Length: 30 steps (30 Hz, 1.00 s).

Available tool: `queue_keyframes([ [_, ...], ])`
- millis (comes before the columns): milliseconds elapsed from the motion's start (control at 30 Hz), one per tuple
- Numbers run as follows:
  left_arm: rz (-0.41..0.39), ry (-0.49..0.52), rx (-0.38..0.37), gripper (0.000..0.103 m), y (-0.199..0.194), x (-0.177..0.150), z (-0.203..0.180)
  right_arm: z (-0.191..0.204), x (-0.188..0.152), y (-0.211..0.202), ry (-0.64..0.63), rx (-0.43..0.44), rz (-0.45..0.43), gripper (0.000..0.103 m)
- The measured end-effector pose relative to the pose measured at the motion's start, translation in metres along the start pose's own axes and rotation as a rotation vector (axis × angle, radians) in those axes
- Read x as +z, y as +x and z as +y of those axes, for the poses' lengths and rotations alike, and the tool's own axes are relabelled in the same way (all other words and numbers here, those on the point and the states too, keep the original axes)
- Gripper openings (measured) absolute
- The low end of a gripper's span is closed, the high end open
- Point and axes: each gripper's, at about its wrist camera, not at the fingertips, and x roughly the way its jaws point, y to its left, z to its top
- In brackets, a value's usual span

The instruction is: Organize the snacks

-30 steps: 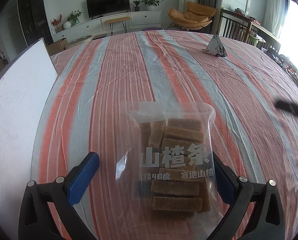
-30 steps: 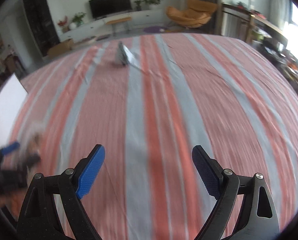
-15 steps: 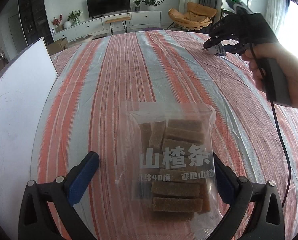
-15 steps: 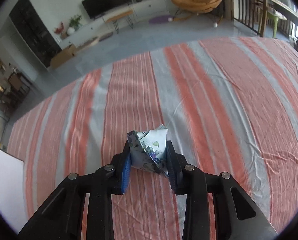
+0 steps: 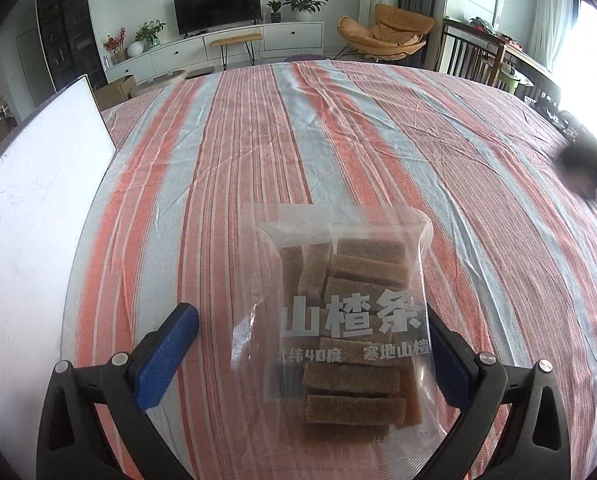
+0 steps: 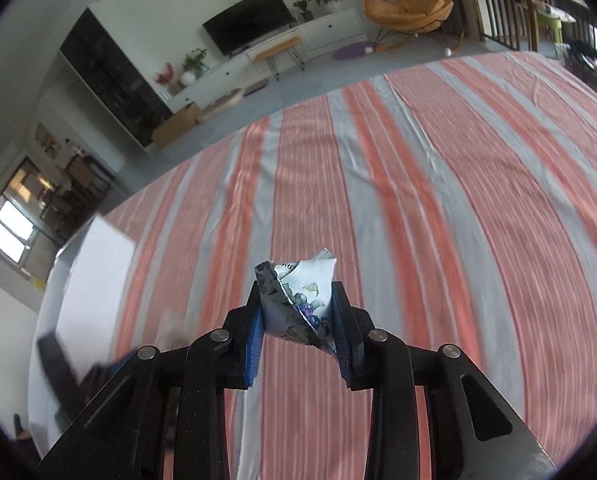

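Two snack packs in view. Clear bag (image 5: 344, 322) of brown bars, white print on front, flat on striped cloth (image 5: 338, 128), lying btwn fingers of left gripper (image 5: 312, 354); jaws spread wide, nothing held, bag nearer the right-hand finger, contact unclear. Right gripper (image 6: 298, 320) closed tight on small pyramid-shaped packet (image 6: 298, 292) w/ berry print, pinched on both sides, held above cloth. White board (image 5: 30, 216) at left edge of table. Background motion-blurred in right view.
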Motion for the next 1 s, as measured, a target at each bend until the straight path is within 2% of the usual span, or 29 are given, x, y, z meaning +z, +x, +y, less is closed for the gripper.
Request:
queue_keyframes([
  [67, 0.000, -0.001, -0.002, 0.103, 0.000, 0.000, 0.000, -0.001, -0.030, -0.021, 0.022, 0.021, -0.004, 0.032],
  [133, 0.037, 0.002, -0.019, 0.102, 0.000, 0.002, 0.000, -0.002, -0.052, -0.039, 0.043, 0.046, -0.010, 0.032],
  [200, 0.055, -0.031, -0.048, 0.092, -0.008, 0.000, 0.000, -0.002, -0.069, -0.055, 0.048, 0.054, -0.016, 0.032],
  [233, 0.045, -0.040, -0.061, 0.079, -0.014, -0.003, -0.001, -0.001, -0.079, -0.064, 0.031, 0.035, -0.020, 0.032],
  [267, 0.039, -0.033, -0.063, 0.076, -0.017, -0.006, -0.004, -0.001, -0.085, -0.068, 0.011, 0.002, -0.023, 0.032],
  [333, 0.036, -0.008, -0.045, 0.076, -0.020, -0.012, -0.010, -0.003, -0.092, -0.068, -0.018, -0.055, -0.016, 0.032],
  [433, 0.040, 0.004, -0.063, 0.076, -0.027, -0.021, -0.016, -0.005, -0.105, -0.057, -0.113, -0.206, -0.010, 0.032],
  [533, 0.027, 0.046, -0.061, 0.080, -0.033, -0.032, -0.024, -0.016, -0.112, -0.048, -0.119, -0.256, -0.008, 0.032],
  [633, 0.039, 0.068, -0.066, 0.094, -0.032, -0.036, -0.024, -0.026, -0.109, -0.044, -0.077, -0.273, -0.010, 0.033],
  [667, 0.048, 0.072, -0.063, 0.096, -0.032, -0.036, -0.024, -0.027, -0.106, -0.043, -0.068, -0.273, -0.011, 0.037],
  [733, 0.071, 0.067, -0.065, 0.097, -0.031, -0.033, -0.022, -0.035, -0.111, -0.040, -0.040, -0.276, 0.021, 0.050],
  [800, 0.096, 0.052, -0.084, 0.097, -0.031, -0.030, -0.018, -0.037, -0.112, -0.043, -0.031, -0.275, 0.009, 0.072],
  [933, 0.124, 0.046, -0.098, 0.097, -0.030, -0.028, -0.015, -0.046, -0.112, -0.047, 0.005, -0.257, -0.010, 0.072],
  [1000, 0.140, 0.088, -0.077, 0.098, -0.027, -0.027, -0.020, -0.049, -0.111, -0.047, 0.023, -0.258, -0.022, 0.072],
])
